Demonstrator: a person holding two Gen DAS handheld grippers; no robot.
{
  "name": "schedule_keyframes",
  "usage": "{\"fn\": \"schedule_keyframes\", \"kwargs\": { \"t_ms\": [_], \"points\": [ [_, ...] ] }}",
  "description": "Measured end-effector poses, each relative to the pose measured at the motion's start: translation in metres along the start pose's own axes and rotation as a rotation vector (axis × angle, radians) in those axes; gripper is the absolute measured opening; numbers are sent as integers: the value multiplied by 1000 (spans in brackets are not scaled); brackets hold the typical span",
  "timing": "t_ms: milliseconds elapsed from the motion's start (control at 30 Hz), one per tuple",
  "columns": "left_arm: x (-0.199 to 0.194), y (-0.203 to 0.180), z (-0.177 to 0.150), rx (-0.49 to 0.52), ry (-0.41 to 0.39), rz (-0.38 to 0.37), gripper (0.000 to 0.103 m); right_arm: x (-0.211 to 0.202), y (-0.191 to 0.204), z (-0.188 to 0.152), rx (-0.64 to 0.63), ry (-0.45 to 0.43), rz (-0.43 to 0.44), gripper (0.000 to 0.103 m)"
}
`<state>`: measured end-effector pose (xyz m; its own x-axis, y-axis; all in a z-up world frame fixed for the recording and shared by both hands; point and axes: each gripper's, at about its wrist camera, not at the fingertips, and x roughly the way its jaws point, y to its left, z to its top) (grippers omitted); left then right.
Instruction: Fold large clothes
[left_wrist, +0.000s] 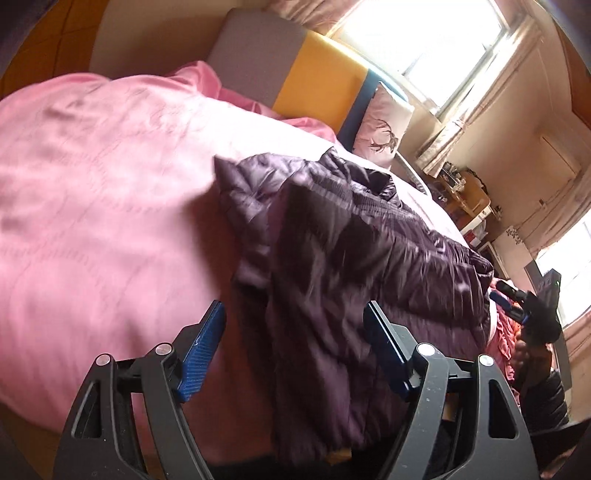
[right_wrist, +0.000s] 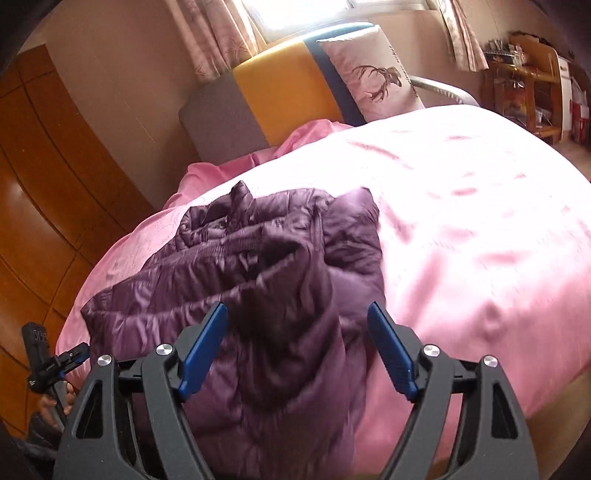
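Observation:
A dark purple quilted jacket (left_wrist: 351, 258) lies partly folded on the pink bedspread (left_wrist: 110, 184), with a flap laid over its middle. My left gripper (left_wrist: 294, 308) hovers open above the jacket's near left edge, and its blue pads touch nothing. In the right wrist view the jacket (right_wrist: 280, 258) has a sleeve folded across its body. My right gripper (right_wrist: 297, 308) stands open over that sleeve and does not grip it. The right gripper (left_wrist: 517, 306) shows at the jacket's far right side, and the left gripper (right_wrist: 70, 360) at its left.
A grey, yellow and blue headboard (right_wrist: 280, 85) and a deer-print pillow (right_wrist: 373, 77) stand at the bed's far end. A wooden wardrobe (right_wrist: 33, 192) lines the left side. Cluttered shelves (right_wrist: 532, 85) stand at the right. The pink bedspread (right_wrist: 480, 221) spreads wide beside the jacket.

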<state>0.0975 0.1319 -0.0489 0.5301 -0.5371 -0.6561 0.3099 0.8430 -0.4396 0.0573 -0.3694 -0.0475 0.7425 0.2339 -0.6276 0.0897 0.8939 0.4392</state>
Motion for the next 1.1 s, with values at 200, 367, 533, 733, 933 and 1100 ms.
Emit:
{"fn": "schedule_keyframes", "kwargs": {
  "t_ms": [200,367,533,733,933,1100],
  "points": [
    [24,-11,13,30,-5,-86,57,43,13,5,-75,87,-7,51],
    [28,-7,7,21,3,-90,11,50,13,1,-94,104,-42,19],
    [-2,-16,9,47,-82,-108,4,16,29,3,-135,43,-33,12],
    [-29,-28,31,87,-177,-120,3,-18,51,34,-151,-68,24,11],
    [-10,-24,84,81,-222,-82,3,6,54,79,-116,-125,11,10],
    [36,-13,122,47,-193,-24,3,58,54,116,-80,-112,-55,10]
  ]
}}
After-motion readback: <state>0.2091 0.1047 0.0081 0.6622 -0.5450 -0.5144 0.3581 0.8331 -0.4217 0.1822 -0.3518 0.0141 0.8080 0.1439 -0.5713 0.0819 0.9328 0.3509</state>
